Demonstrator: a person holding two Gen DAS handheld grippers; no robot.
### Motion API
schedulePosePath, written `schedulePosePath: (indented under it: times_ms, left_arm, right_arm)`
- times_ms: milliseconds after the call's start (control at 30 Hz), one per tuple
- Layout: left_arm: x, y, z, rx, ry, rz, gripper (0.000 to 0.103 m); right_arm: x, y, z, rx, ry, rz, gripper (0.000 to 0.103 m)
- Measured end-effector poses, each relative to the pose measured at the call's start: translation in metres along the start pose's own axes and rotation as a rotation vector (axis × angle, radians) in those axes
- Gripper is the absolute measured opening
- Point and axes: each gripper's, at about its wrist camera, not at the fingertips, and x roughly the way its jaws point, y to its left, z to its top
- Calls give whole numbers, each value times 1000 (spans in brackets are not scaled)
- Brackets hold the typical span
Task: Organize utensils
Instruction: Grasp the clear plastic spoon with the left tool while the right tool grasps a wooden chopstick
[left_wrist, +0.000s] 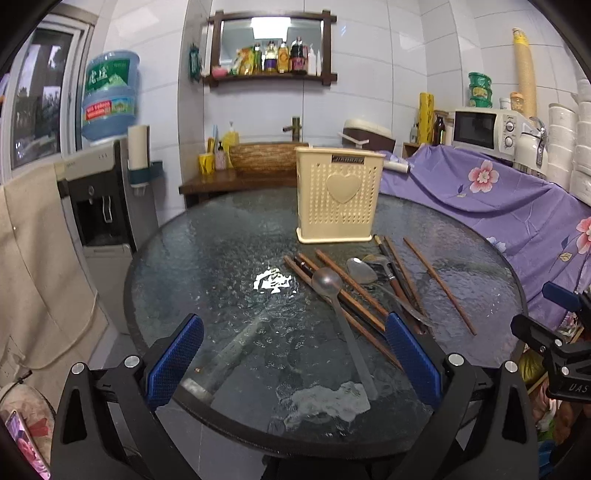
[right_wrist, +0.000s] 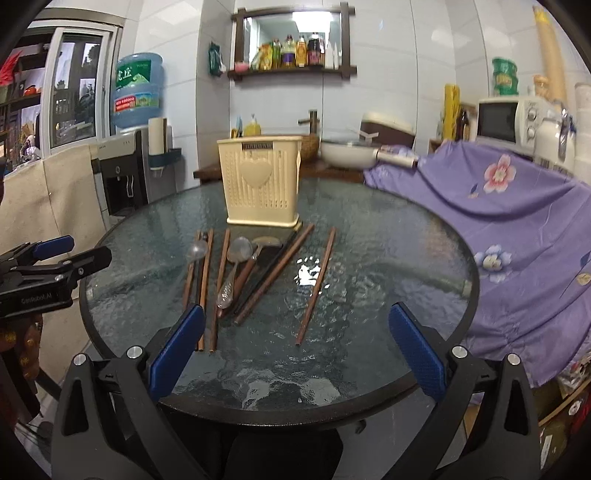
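Observation:
A cream perforated utensil holder (left_wrist: 338, 194) with a heart stands upright on the round glass table (left_wrist: 221, 258); it also shows in the right wrist view (right_wrist: 260, 184). In front of it lie several brown chopsticks (left_wrist: 351, 291) (right_wrist: 275, 273) and metal spoons (left_wrist: 327, 282) (right_wrist: 238, 251), loosely piled. One chopstick (right_wrist: 317, 284) lies apart to the right. My left gripper (left_wrist: 295, 354) is open and empty above the near table edge, left of the pile. My right gripper (right_wrist: 295, 347) is open and empty above the near edge, right of the pile.
A purple flowered cloth (left_wrist: 498, 206) covers the counter right of the table. A microwave (left_wrist: 487, 129) and stacked white bowls (left_wrist: 569, 147) stand behind it. A water dispenser (left_wrist: 99, 192) stands at the left. A wooden basin shelf (left_wrist: 251, 166) is behind the table.

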Motion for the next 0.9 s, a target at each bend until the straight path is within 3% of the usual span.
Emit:
schedulePosePath:
  times_ms: [233, 333, 533, 700, 900]
  left_arm:
    - [40, 4, 17, -15, 141, -58, 76]
    - [54, 1, 21, -5, 182, -64, 76]
    - [85, -1, 31, -1, 268, -72, 76]
    - [97, -6, 36, 16, 284, -61, 76]
    - [110, -9, 41, 4, 293, -50, 67]
  right_arm:
    - [35, -20, 15, 32, 120, 4, 98]
    - [56, -26, 27, 4, 176, -22, 98]
    - [110, -41, 57, 19, 297, -8, 81]
    - [162, -49, 77, 84, 397, 25, 62]
    - [201, -49, 97, 46, 411, -32, 52]
